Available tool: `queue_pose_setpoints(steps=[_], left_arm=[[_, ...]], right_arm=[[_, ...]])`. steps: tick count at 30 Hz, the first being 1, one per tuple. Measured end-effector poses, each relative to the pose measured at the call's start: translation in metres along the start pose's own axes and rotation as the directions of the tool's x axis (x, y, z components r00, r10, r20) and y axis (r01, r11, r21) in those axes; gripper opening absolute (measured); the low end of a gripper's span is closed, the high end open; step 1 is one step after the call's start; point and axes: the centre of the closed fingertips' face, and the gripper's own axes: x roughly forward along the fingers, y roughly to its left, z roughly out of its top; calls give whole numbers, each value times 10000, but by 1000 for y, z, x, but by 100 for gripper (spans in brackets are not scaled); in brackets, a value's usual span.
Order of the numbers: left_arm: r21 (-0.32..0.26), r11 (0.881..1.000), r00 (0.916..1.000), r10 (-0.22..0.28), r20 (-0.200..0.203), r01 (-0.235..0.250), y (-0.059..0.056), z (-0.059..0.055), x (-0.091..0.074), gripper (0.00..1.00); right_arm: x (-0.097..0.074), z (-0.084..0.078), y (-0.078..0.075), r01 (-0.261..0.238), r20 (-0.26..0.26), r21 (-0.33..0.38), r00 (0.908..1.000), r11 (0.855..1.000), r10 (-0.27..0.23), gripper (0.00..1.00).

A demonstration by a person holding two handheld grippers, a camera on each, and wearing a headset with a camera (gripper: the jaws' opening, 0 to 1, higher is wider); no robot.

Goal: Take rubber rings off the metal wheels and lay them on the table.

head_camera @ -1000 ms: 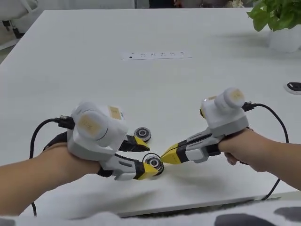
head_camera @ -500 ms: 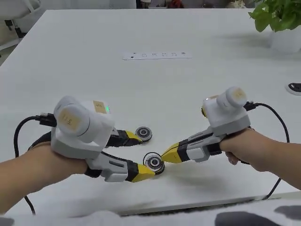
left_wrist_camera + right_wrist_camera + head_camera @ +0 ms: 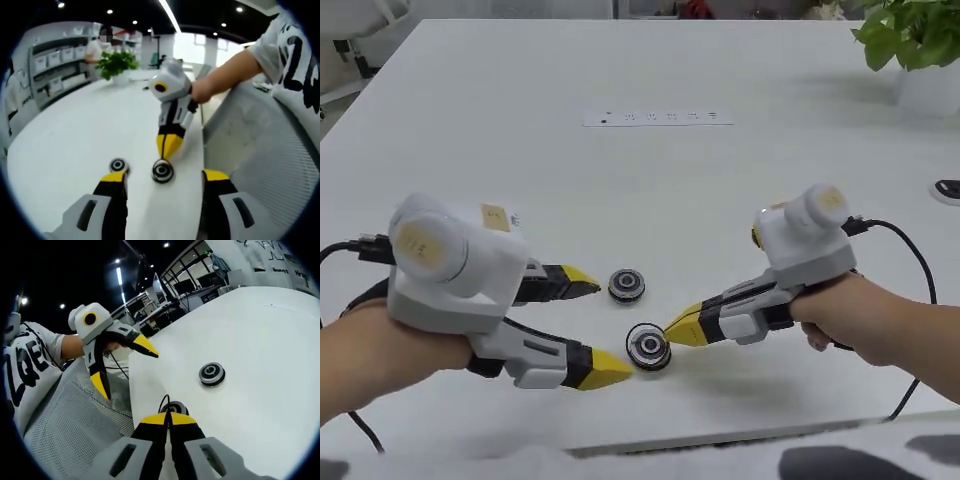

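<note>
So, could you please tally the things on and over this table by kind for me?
Wheels: 2
Hand-held grippers: 2
Power strip: 1
Plant: 1
Total: 6

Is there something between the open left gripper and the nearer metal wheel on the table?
Nothing visible does. The nearer metal wheel lies on the table just ahead of the left gripper, jaws open. The right gripper, shut, sits at the wheel's far side, not in between.
</note>
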Motion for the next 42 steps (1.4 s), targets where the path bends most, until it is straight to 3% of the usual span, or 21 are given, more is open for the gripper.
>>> queue_pose_setpoints(steps=[25, 42], left_arm=[[-394, 9975, 9978, 598, 301, -585, 5, -5, -37, 75], [-496, 9956, 9965, 802, 231, -790, 7, -12, -46, 83]], right_arm=[[1, 9, 14, -311, -29, -80, 9995, 9995, 311, 0], [14, 32, 24, -650, 260, -258, 9975, 9976, 657, 0]])
